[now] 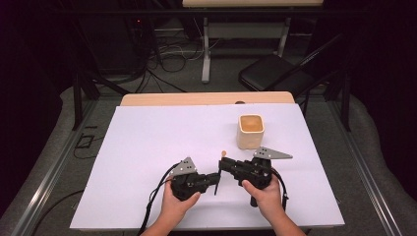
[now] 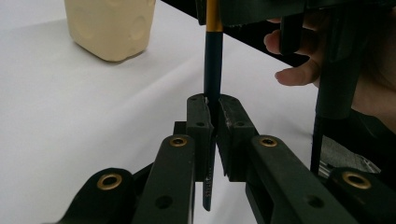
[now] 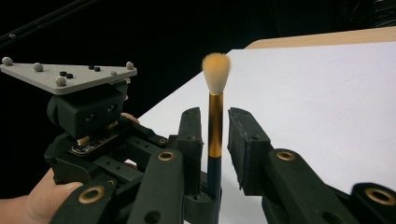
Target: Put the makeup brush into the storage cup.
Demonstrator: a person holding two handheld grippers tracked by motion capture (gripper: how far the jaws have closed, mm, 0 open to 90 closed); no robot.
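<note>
My left gripper [image 2: 212, 119] clamps the dark lower handle of the brush [image 3: 215, 126], held upright near the table's [image 1: 147, 147] front edge, its lower tip partly hidden behind my jaws. My right gripper [image 3: 215, 133] stands around the gold ferrule, one pad visibly clear. The beige cup [image 1: 251, 131] sits toward the back right corner.
</note>
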